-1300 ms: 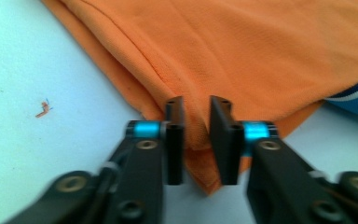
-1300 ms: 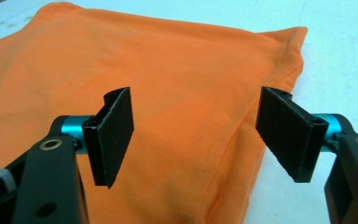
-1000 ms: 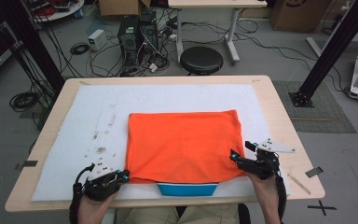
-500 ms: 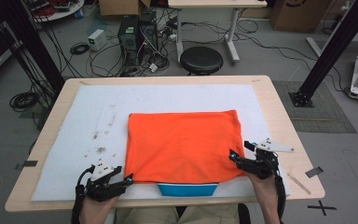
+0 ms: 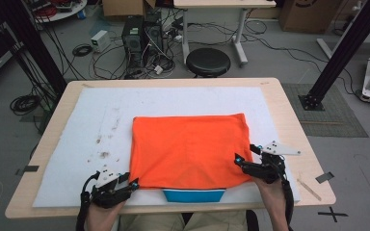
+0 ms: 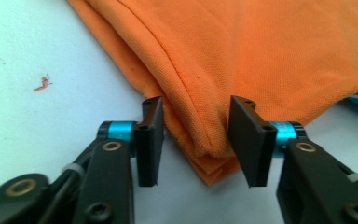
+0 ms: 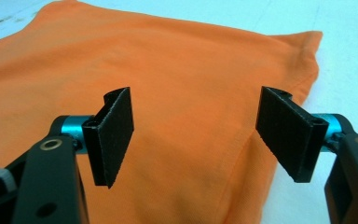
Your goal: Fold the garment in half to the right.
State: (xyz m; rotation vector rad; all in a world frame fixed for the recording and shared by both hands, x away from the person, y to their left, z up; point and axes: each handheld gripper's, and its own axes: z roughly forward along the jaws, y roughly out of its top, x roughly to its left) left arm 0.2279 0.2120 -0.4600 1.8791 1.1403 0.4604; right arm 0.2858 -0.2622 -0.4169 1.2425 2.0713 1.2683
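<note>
Folding of an orange shirt [image 5: 189,150] on a white mat [image 5: 101,120] covering a wooden table [image 5: 289,110], at an intermediate stage. The garment already lies as a flat, roughly square, several-layered packet at the middle of the mat; a blue collar band [image 5: 192,195] protrudes from under its near edge at 6 o'clock. By this evidence the first folds are done, and at least one further fold, probably lifting the near edge toward 12 o'clock, appears to remain; neither corner is yet gripped. The left gripper [image 5: 125,185] sits at the packet's near-left corner, at about 7 o'clock from the shirt's centre. In the left gripper view the jaws stand moderately apart, straddling the layered corner [image 6: 205,158], with cloth between them and the left jaw touching or nearly touching the folded edge, but not clamped. The right gripper [image 5: 243,163] rests at the near-right corner, at about 4 o'clock from the centre. In the right gripper view its jaws stand wide apart over the fabric [image 7: 191,116], holding nothing; the side seam runs toward the right jaw.
</note>
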